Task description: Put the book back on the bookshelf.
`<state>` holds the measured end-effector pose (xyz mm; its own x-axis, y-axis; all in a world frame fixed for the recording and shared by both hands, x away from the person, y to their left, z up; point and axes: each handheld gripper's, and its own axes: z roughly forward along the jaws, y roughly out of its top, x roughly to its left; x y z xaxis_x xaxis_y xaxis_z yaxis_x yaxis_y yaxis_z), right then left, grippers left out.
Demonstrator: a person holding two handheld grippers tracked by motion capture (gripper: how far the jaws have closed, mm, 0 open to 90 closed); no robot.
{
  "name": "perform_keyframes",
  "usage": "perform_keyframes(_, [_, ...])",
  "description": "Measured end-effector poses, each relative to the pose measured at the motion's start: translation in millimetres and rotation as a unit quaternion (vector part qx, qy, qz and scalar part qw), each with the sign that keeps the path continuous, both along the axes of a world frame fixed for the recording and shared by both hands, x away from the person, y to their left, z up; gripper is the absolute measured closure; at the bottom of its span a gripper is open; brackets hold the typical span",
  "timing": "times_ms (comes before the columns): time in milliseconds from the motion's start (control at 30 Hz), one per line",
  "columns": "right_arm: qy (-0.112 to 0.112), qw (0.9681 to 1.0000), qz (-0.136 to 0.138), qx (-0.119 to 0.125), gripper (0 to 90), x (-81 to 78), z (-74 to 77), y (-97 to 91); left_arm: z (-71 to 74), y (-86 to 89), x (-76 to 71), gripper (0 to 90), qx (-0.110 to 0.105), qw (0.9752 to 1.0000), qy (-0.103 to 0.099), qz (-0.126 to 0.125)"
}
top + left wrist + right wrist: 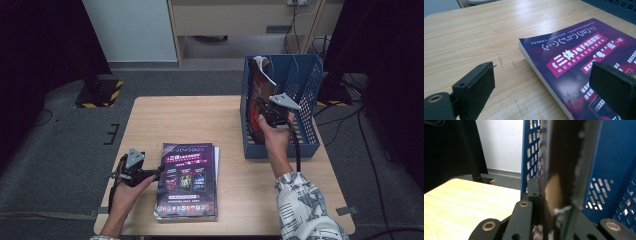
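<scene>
A stack of purple-covered magazines [187, 180] [579, 57] lies flat near the table's front edge. My left gripper [159, 171] [546, 85] rests at the stack's left edge, open, one pad [477, 85] over bare wood and the other over the cover. A blue slotted file rack [307, 85] [604, 157] stands at the table's right. A dark magazine [260, 85] [561, 170] stands upright in the rack's leftmost slot. My right gripper [265, 116] [554, 202] is shut on that magazine's near edge, which I see edge-on between the jaws.
The wooden table [190, 120] has bare room in its middle and back left. A yellow-and-black striped base [102, 92] sits on the floor beyond the left corner. Cables [350, 115] run on the floor at the right, and a cabinet [240, 20] stands behind.
</scene>
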<state>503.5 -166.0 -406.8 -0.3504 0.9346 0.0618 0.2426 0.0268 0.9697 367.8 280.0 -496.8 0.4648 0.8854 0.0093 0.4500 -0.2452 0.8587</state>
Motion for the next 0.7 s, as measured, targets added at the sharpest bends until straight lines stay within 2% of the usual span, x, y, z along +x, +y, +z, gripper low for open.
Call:
perform_keyframes(367, [-0.003,0.9999,0.005,-0.014,86.9,-0.5,-4.2,6.6,0.2,0.2,0.0,6.1,0.000,1.0000,0.000,0.000])
perform_keyframes(700, [-0.007,0.9999,0.002,-0.013,86.9,-1.5,-6.9,8.1,0.3,0.1,0.1,6.1,0.000,1.0000,-0.001,0.000])
